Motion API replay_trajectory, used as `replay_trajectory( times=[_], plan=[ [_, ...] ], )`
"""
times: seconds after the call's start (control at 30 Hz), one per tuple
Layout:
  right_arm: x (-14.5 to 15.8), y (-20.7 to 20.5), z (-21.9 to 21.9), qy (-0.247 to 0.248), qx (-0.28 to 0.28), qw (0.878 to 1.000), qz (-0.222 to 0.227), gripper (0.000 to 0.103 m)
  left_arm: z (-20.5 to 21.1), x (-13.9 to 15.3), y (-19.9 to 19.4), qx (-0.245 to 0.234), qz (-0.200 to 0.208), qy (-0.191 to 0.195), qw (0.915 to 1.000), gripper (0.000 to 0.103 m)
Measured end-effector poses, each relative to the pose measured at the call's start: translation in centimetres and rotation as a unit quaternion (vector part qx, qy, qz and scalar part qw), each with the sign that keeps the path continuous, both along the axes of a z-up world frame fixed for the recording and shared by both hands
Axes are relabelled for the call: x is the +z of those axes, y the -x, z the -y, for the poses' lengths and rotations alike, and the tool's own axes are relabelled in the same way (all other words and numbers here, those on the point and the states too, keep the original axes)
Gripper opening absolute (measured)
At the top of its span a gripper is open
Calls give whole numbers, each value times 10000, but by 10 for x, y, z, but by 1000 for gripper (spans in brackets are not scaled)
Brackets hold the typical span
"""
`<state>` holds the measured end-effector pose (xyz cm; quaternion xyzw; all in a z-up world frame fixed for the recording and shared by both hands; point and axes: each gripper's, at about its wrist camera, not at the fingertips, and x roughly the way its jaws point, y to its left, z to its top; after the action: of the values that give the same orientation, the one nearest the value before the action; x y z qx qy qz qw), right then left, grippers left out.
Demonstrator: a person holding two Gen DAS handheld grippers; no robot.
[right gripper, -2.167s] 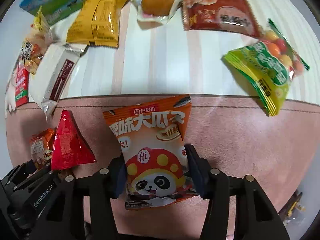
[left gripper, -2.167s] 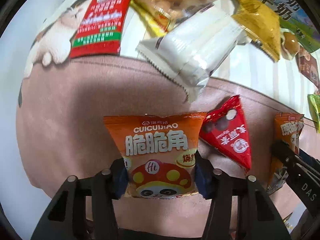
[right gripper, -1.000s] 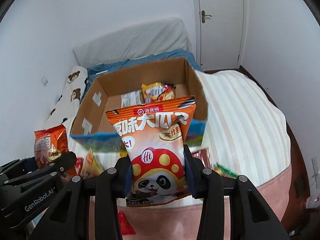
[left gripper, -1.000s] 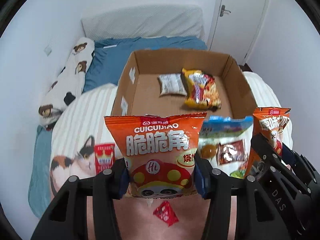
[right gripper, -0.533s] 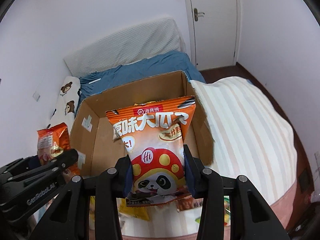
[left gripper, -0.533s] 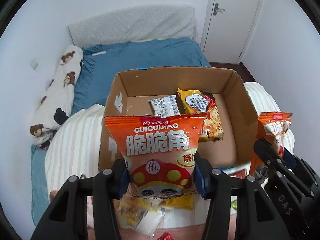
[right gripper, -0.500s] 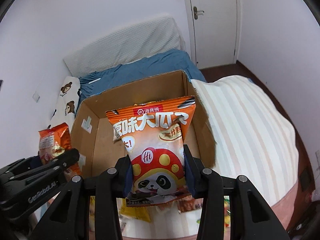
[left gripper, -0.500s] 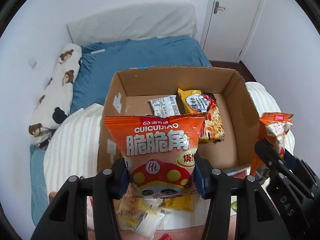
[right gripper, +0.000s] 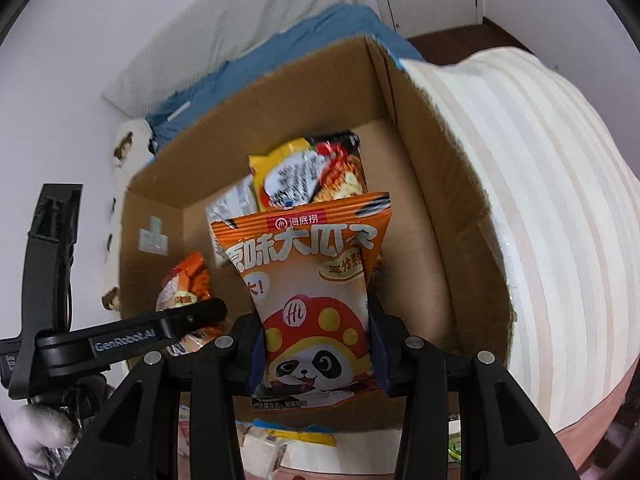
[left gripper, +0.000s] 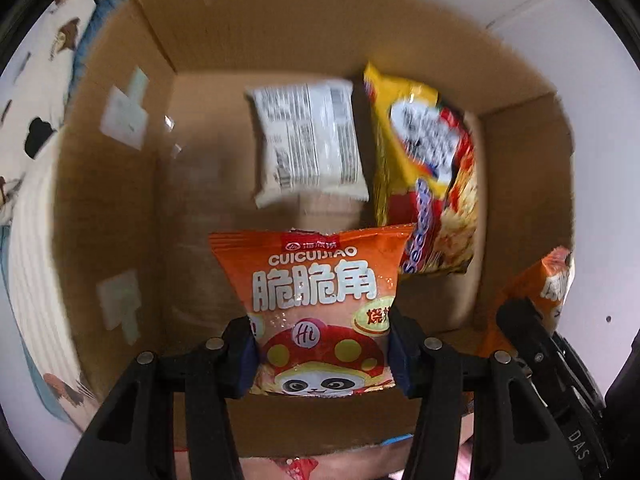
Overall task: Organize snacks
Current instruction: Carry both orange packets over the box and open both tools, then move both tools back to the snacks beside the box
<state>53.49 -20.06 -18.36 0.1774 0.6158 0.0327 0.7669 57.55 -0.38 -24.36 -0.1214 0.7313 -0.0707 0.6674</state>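
Over the open cardboard box (left gripper: 120, 208), both claws point steeply down, each carrying a packet.

Left claw (left gripper: 322, 354): clamped on an orange CUICUIJIAO snack packet (left gripper: 316, 300) with a panda print. Pads press on both side edges of the packet's lower half. Packet upright between the fingers, hanging above the near part of the box floor; contact with the floor cannot be told.

Right claw (right gripper: 316, 354): clamped on a second orange panda packet (right gripper: 312, 292), narrower, with large white characters. Pads squeeze its lower half on both sides. It hangs over the near wall of the box, top edge towards the interior. In the left wrist view this packet shows only as an orange corner (left gripper: 548, 276) at the right edge, above the black fingers of the right claw.

Box contents, left wrist view: a white packet with black printed text (left gripper: 308, 140) lies flat towards the far wall; a yellow and red noodle packet (left gripper: 428, 176) lies just beside it on the right, along the right wall, its lower end partly behind the CUICUIJIAO packet. White tape patches on the inner left wall.

Box stands on a bed, on a cream striped cover (right gripper: 560, 200); a blue sheet (right gripper: 280, 60) and a white pillow (right gripper: 240, 16) lie beyond the far wall. Bear-print fabric (left gripper: 36, 92) at left of box. Picture is motion-blurred; small print unreadable.
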Motion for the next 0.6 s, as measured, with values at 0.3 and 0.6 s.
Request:
replay_trajectory(
  times=[0.3,0.6],
  plan=[
    [-34,-5,-18,265,699,9935,-862,89,4,-24,6,-68,-361,-178,9992,87],
    [-17,-1,-30,662,892,9919,-610,96,-7,8,25,28,40,-295,9996,87]
  ],
)
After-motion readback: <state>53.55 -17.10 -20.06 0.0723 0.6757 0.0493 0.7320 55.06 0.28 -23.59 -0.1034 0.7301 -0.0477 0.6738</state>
